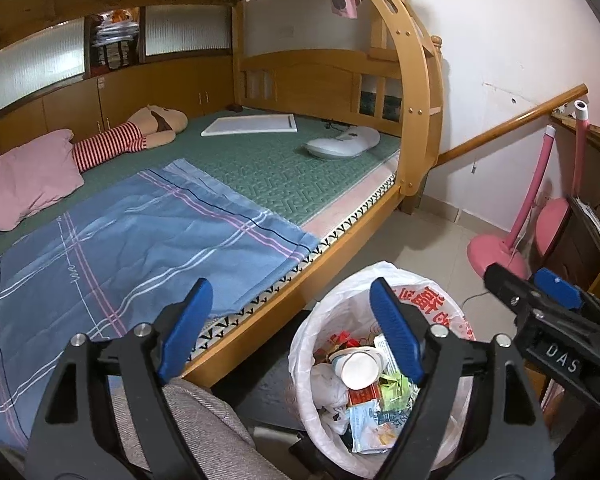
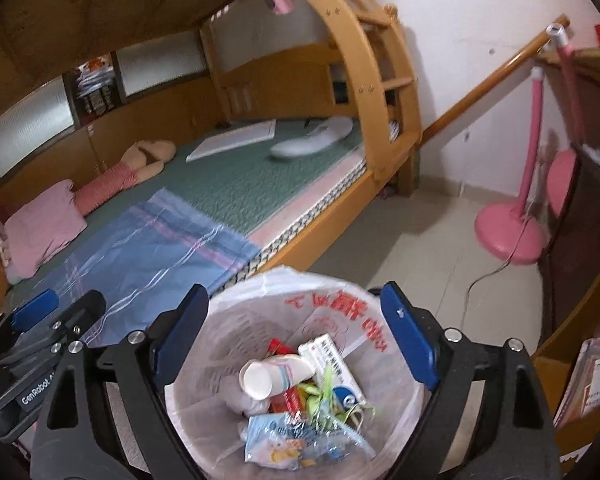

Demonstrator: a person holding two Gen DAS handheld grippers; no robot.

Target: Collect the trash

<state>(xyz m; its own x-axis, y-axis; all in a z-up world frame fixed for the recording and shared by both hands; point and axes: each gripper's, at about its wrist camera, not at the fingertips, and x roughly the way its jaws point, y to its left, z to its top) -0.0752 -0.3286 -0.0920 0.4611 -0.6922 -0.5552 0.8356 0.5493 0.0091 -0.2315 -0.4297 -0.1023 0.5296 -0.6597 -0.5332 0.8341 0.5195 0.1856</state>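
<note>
Both tongs, left (image 1: 290, 328) and right (image 2: 294, 334), hang released over the bin (image 2: 236, 312); next, find more trash toward ten o'clock.

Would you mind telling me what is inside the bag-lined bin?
The white bag-lined bin holds a white paper cup, a white carton and crumpled wrappers; anything beneath them is covered.

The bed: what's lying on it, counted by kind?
Pink pillow: 1
Striped plush doll: 1
Blue plaid sheet: 1
White flat board: 1
White rounded pillow-like item: 1
Small dark item near the headboard, too small to identify: 1
Total: 6
</note>
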